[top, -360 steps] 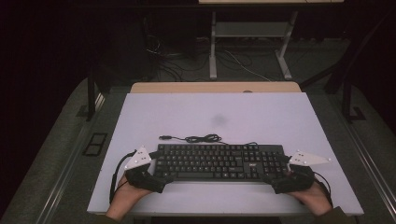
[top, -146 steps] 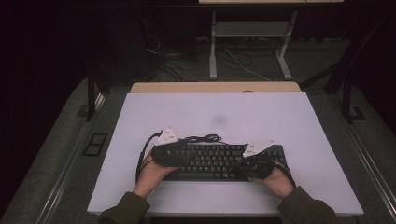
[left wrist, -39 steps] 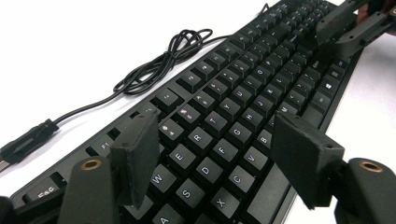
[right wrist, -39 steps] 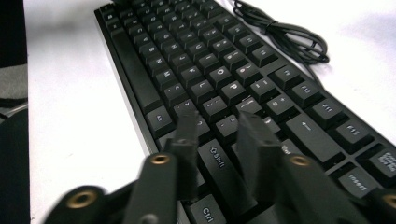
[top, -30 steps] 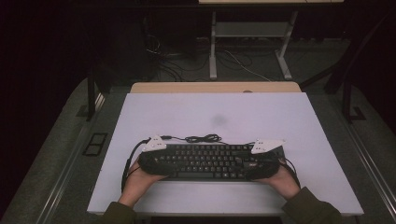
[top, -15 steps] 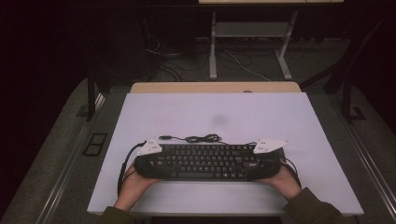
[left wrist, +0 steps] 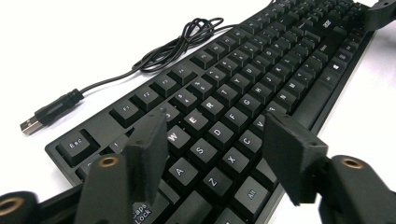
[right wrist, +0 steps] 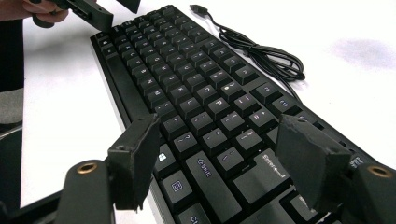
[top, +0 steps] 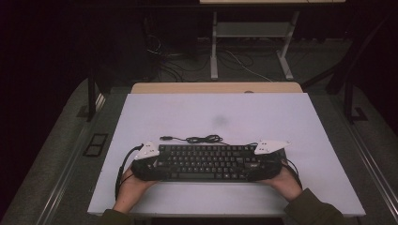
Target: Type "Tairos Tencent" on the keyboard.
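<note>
A black keyboard (top: pixel 206 161) lies on the white table (top: pixel 211 112) near its front edge, with its cable (top: pixel 197 139) coiled behind it and the USB plug (left wrist: pixel 30 125) loose. My left gripper (top: pixel 155 166) is at the keyboard's left end. Its jaws (left wrist: pixel 217 144) stand apart over the letter keys and have just been closing, with nothing clamped between the pads. My right gripper (top: pixel 257 168) is at the right end, open (right wrist: pixel 217 149) over the Enter key area. The pads do not visibly press on the keyboard (right wrist: pixel 187 74).
A grey smudge (top: pixel 220 121) marks the table behind the cable. A beige tabletop (top: pixel 216 87) adjoins the far edge, with a desk frame (top: pixel 253 33) and floor cables beyond. A floor plate (top: pixel 96 144) lies to the left. Bare table surrounds the keyboard.
My left gripper has slid slightly left along the keyboard's end and its jaws have narrowed. The right gripper and the keyboard stay about where they were.
</note>
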{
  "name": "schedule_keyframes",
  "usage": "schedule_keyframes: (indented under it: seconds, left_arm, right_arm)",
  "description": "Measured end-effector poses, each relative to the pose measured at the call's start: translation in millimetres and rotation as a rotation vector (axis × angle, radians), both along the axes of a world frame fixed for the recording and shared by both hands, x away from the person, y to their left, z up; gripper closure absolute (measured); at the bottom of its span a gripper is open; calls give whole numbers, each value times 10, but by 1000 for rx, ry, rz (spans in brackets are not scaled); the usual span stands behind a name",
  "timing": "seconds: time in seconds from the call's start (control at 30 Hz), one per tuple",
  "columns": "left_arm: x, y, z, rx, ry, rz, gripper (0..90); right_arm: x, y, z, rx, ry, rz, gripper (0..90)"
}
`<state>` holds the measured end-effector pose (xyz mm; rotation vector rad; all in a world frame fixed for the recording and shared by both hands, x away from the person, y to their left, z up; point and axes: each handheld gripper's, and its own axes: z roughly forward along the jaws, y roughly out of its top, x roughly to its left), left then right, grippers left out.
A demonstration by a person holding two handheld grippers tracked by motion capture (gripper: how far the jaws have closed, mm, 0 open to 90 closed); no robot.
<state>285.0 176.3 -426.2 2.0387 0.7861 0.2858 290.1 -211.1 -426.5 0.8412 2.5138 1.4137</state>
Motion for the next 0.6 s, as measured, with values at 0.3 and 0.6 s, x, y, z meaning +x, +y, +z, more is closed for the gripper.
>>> schedule_keyframes:
  seconds: [0.3, 0.6]
  left_arm:
    - [40, 61, -26, 2, 4, 18, 624]
    - [57, 63, -26, 30, 20, 27, 789]
  right_arm:
    - [1, 11, -9, 0, 1, 0, 303]
    - [-1, 24, -22, -4, 3, 2, 304]
